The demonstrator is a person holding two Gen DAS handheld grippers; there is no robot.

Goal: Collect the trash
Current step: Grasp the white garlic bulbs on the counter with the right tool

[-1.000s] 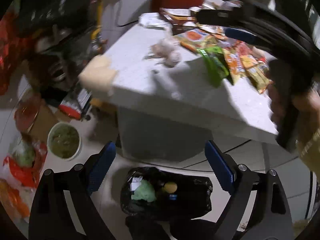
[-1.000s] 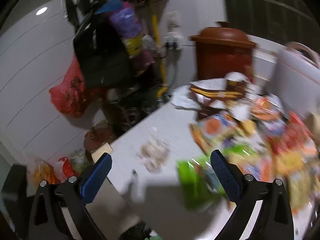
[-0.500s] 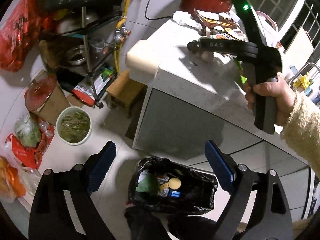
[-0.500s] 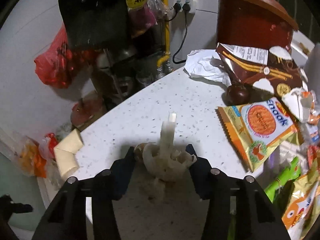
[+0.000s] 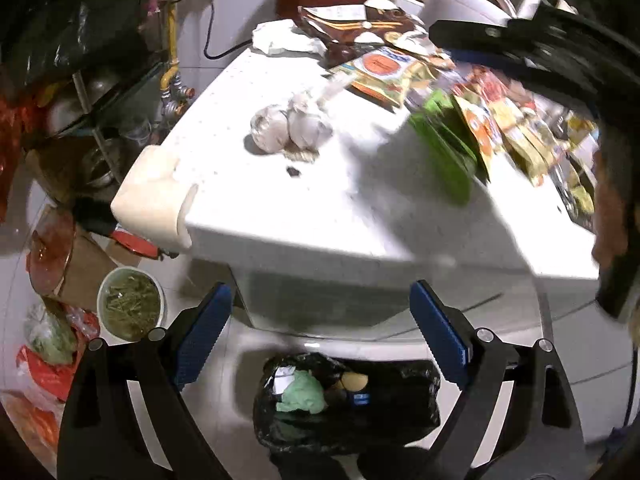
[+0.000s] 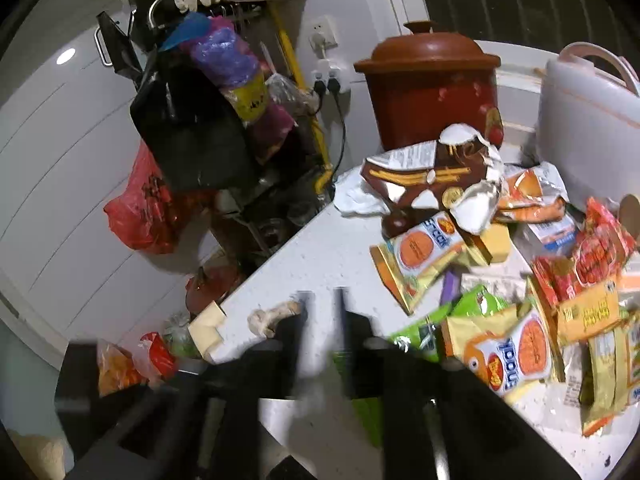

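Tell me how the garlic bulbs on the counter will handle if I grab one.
The garlic bulbs look rounded, so a nudge could roll them across the counter. Their papery skin, flakes already shed beside them, may slip or tear under pinching.

Garlic bulbs (image 5: 290, 126) lie on the counter (image 5: 320, 208), wrappers (image 5: 472, 120) right.

In the right wrist view, an orange-and-white snack packet (image 6: 516, 352) lying in front of the red clay pot (image 6: 430, 88) bears the word "Snack", seen upside down. A like packet (image 6: 424, 252) nearer the pot carries the same lettering, too skewed to read surely. Other print is blurred.
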